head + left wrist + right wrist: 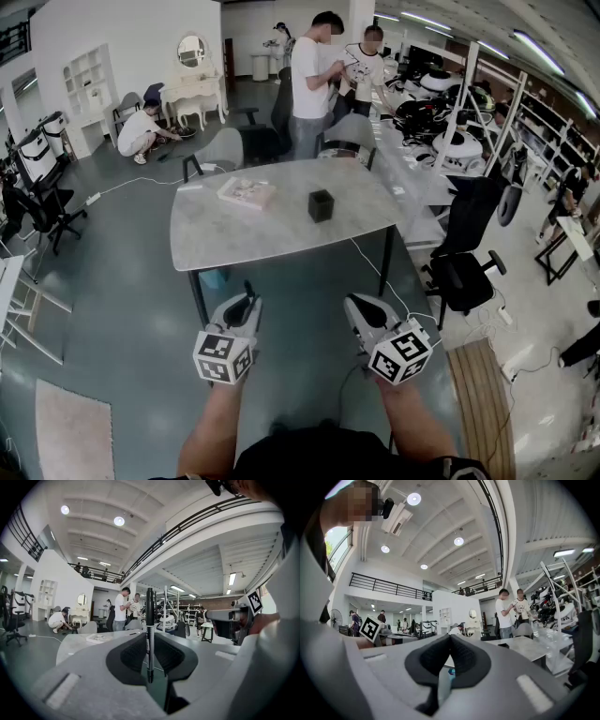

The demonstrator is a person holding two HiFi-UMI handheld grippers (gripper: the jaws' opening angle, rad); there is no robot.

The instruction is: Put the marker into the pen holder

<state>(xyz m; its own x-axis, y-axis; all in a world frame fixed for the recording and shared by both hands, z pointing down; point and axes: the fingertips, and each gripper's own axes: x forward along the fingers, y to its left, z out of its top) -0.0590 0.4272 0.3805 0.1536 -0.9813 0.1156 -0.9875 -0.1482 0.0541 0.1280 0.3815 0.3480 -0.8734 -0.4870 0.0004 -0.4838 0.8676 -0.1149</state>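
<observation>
Your left gripper point(149, 639) clamps the one black marker point(150, 611) upright between its pads. Your right gripper point(450, 640) is closed on nothing. Beyond both pairs of fingertips, one black pen holder point(321, 204) and one book point(247, 192) sit apart on the single grey table point(234, 239).

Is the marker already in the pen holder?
No, the marker is clamped upright in the left gripper's jaws; the pen holder stands apart on the table.

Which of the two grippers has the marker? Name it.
The left gripper: a black marker stands upright, clamped between its jaws. The right gripper has its jaws shut together on nothing.
</observation>
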